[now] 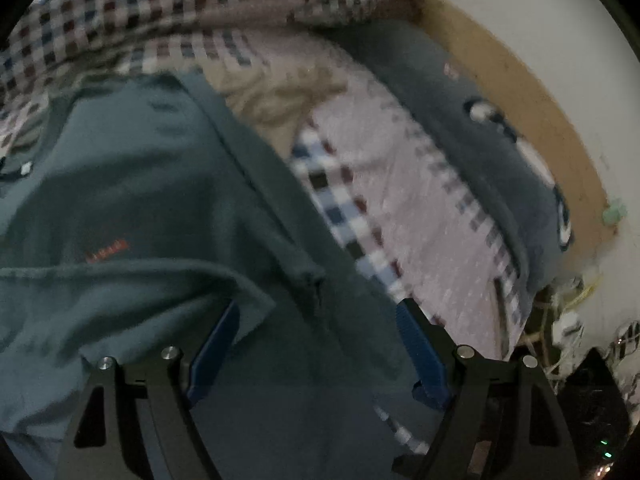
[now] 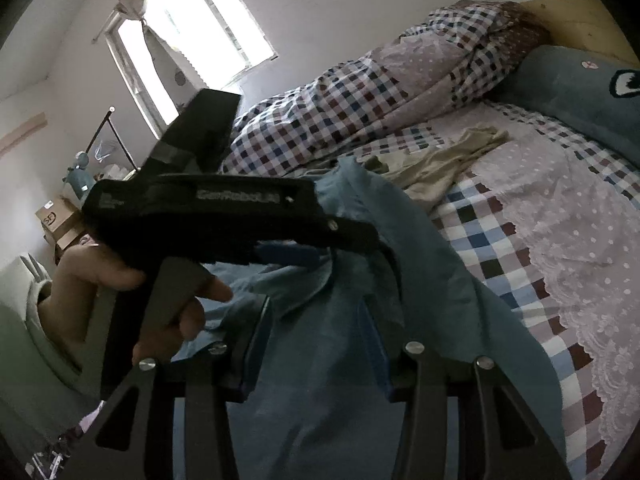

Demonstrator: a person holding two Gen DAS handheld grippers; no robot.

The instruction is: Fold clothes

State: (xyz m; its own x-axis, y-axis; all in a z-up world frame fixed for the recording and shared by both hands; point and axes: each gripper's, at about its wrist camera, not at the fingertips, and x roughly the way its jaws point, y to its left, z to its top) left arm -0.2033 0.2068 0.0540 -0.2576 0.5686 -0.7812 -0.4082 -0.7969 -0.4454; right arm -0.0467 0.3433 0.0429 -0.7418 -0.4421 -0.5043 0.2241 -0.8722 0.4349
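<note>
Teal shirt [image 1: 132, 200] lies spread on the bed [image 1: 420, 216], over its checked cover. Left tool [image 1: 316, 320] hangs just above the cloth, its blue pads [image 1: 216, 352] wide apart and released. Right tool [image 2: 316, 308] is clenched on a raised fold of the same shirt [image 2: 320, 340]. Beige garment [image 2: 436, 160] lies farther up the bed, near a blue pillow [image 2: 580, 92].

Checked quilt [image 2: 352, 92], blue pillow [image 2: 576, 92], window [image 2: 192, 20], maybe cardboard box [image 2: 60, 220].

Open sheet [image 2: 560, 216] right of blue shirt [image 2: 320, 360]; blocked by quilt [image 2: 340, 108], beige garment [image 2: 436, 160], pillow [image 2: 580, 92]
</note>
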